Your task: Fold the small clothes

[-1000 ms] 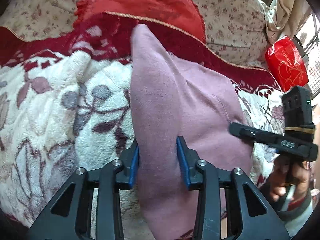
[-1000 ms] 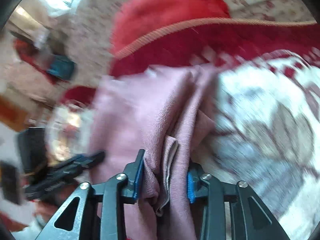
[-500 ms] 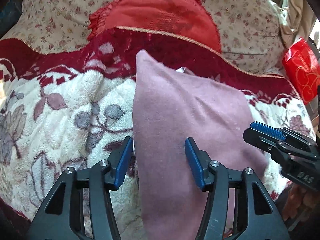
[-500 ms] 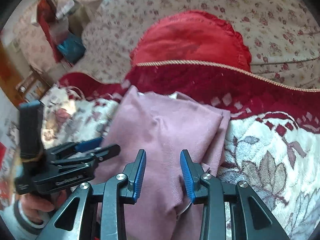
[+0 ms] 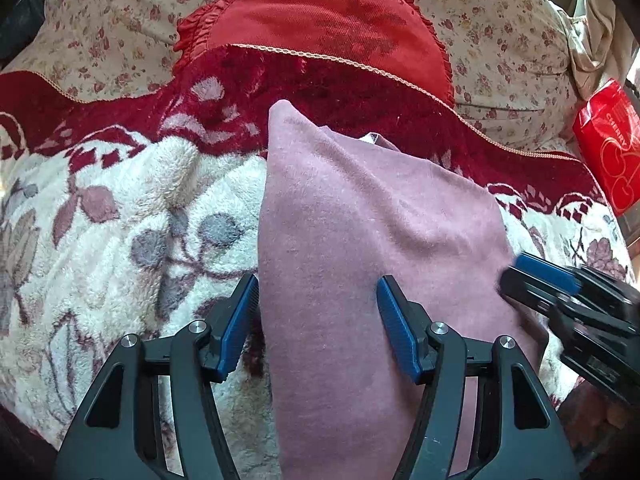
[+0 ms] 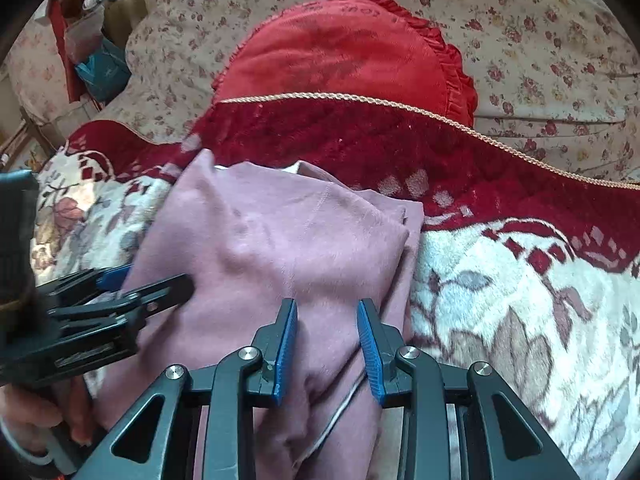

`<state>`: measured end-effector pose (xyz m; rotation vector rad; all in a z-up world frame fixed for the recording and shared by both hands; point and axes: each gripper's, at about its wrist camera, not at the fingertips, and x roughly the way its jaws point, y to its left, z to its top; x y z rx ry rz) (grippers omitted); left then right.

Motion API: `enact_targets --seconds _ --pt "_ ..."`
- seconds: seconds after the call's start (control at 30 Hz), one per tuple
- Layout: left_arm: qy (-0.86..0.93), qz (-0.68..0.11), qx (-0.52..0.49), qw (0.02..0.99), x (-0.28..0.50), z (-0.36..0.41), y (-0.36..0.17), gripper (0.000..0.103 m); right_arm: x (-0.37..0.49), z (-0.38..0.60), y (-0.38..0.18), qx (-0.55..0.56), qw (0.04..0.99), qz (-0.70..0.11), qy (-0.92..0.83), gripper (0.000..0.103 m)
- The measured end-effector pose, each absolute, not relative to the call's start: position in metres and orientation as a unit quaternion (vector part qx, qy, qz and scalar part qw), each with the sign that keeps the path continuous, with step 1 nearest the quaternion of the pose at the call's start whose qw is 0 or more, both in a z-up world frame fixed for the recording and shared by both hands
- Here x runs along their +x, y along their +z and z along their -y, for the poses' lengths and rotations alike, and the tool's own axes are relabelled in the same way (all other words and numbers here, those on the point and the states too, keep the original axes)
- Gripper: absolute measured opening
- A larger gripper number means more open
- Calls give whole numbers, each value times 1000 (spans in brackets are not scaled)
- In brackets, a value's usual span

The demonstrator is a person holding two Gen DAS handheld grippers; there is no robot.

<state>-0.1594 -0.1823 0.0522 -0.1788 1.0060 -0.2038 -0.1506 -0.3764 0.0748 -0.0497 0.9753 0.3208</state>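
Note:
A mauve knit garment (image 5: 372, 240) lies folded lengthwise on the fleece blanket (image 5: 132, 216); the right wrist view shows the garment (image 6: 280, 240) with its layered edge on the right. My left gripper (image 5: 318, 322) straddles its near left part. Its jaws are opening, and the blue pads (image 5: 240, 320) stand clear of the cloth lying below them. My right gripper (image 6: 327, 344) sits over the garment's right near edge with its jaws narrow, and a ridge of cloth bunches between its pads (image 6: 286, 344). Each view shows the other gripper at the cloth's side: the right gripper (image 5: 532, 280) and the left gripper (image 6: 160, 286).
A red round cushion (image 5: 320, 24) leans on the floral sofa back (image 5: 500, 40) behind the blanket's dark red border (image 5: 320, 92). A red cherry-print bag (image 5: 612, 148) stands at the far right. A hand (image 6: 36, 412) holds the left gripper's handle.
The left jaws have let the cloth go and spread wider. The garment, held raised and bunched a second ago, now lies flat. The right gripper has rolled and its jaws have narrowed slightly.

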Motion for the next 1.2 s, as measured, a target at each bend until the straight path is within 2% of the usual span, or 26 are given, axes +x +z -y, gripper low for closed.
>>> enact_targets --seconds 0.13,0.3,0.67,1.2 --pt "-91 -476 -79 871 -168 180 55 62 -176 376 84 -19 867 -467 177 31" --pt "-75 -469 -81 876 -179 178 59 62 -187 378 55 -16 854 -492 170 31" --pt "-46 -423 -33 904 -213 182 89 62 -210 381 104 -2 893 -426 146 31" --pt "-24 -385 -1 923 -239 184 119 62 -222 384 110 22 903 -409 130 34"
